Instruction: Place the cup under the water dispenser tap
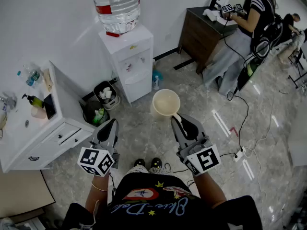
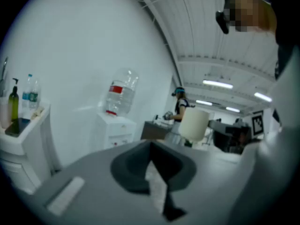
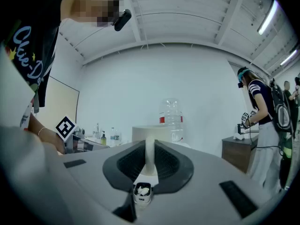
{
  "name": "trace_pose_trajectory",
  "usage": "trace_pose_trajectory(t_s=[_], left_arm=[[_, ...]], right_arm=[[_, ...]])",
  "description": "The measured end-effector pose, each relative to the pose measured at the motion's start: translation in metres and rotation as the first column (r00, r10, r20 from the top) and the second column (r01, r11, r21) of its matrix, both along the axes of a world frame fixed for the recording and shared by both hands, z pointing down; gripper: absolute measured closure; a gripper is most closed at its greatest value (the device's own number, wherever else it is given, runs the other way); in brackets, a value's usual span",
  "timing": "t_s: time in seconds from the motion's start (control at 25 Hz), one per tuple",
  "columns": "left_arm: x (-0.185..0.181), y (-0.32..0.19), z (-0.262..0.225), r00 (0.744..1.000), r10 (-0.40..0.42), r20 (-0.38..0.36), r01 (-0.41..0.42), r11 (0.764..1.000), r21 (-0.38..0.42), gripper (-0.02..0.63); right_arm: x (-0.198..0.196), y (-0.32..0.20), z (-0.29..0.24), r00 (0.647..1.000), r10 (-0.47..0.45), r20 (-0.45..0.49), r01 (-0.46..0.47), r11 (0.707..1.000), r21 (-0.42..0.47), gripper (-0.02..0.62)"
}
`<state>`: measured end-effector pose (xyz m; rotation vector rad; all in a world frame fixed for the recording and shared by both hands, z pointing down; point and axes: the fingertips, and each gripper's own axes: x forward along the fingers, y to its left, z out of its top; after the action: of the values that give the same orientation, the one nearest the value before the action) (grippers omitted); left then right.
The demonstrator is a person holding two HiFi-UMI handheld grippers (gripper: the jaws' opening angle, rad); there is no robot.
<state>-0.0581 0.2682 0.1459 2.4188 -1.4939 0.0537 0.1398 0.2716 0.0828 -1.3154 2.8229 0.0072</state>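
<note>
**Item: cup (image 1: 166, 103), cream, upright, mouth upward.** It sat at the centre of the head view, carried in the air above the marble floor (image 1: 144, 138). It was below and right of the water dispenser (image 1: 129, 61) and well apart from it.

**Progress.** Pick-up looked complete. Still to do were the approach to the dispenser, which carried its bottle (image 1: 117, 4) at upper centre, and setting the cup beneath the tap (image 1: 142, 60).

**Right gripper (image 1: 181, 120).** Its jaws were clamped on a thin cream part at the cup's near side; handle or wall, I could not tell. It reached out from lower centre towards the top of the frame, about level.

**Left gripper (image 1: 111, 126).** Its jaws were together with nothing between them. It was held beside the right one at lower left of centre, tipped slightly downward and aimed toward the dispenser.
</note>
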Motion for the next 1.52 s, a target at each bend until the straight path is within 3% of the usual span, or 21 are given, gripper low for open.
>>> trace_pose_trajectory(t_s=[0.16,0.32,0.48,0.64,0.84,1.16,1.36,1.52], left_arm=[[0.0,-0.02,0.018,1.0,-0.009,0.004,0.009,1.0,-0.006,0.609],[-0.014,-0.053,0.039,1.0,-0.016,0.009,0.017,0.998,-0.056,0.609],[-0.045,-0.114,0.055,0.998,-0.042,0.043,0.045,0.996,-0.077,0.609],[-0.069,-0.184,0.071,0.998,-0.019,0.068,0.023,0.998,-0.065,0.609],[-0.085,-0.264,0.109,0.999,-0.048,0.019,0.049,0.997,-0.059,0.609],[-0.089,-0.336,0.209,0.992,-0.123,0.024,0.124,0.991,-0.046,0.609],[-0.089,-0.339,0.297,0.985,-0.171,-0.007,0.169,0.98,-0.102,0.609],[-0.088,-0.344,0.348,0.983,-0.185,-0.015,0.182,0.976,-0.115,0.609]], right_arm=[[-0.003,-0.033,0.014,0.999,-0.013,-0.029,0.013,1.0,0.011,0.549],[-0.018,-0.08,0.034,1.0,-0.012,-0.009,0.012,0.999,-0.035,0.549],[-0.042,-0.143,0.051,0.999,0.001,0.034,0.001,0.998,-0.06,0.549],[-0.066,-0.216,0.066,0.998,0.047,0.039,-0.045,0.998,-0.052,0.549],[-0.098,-0.293,0.101,0.996,0.078,0.037,-0.077,0.997,-0.027,0.549],[-0.115,-0.348,0.214,0.996,0.072,0.044,-0.067,0.993,-0.094,0.549],[-0.117,-0.363,0.313,0.998,0.061,0.017,-0.058,0.989,-0.137,0.549],[-0.124,-0.395,0.383,0.998,0.057,-0.035,-0.061,0.991,-0.117,0.549]])
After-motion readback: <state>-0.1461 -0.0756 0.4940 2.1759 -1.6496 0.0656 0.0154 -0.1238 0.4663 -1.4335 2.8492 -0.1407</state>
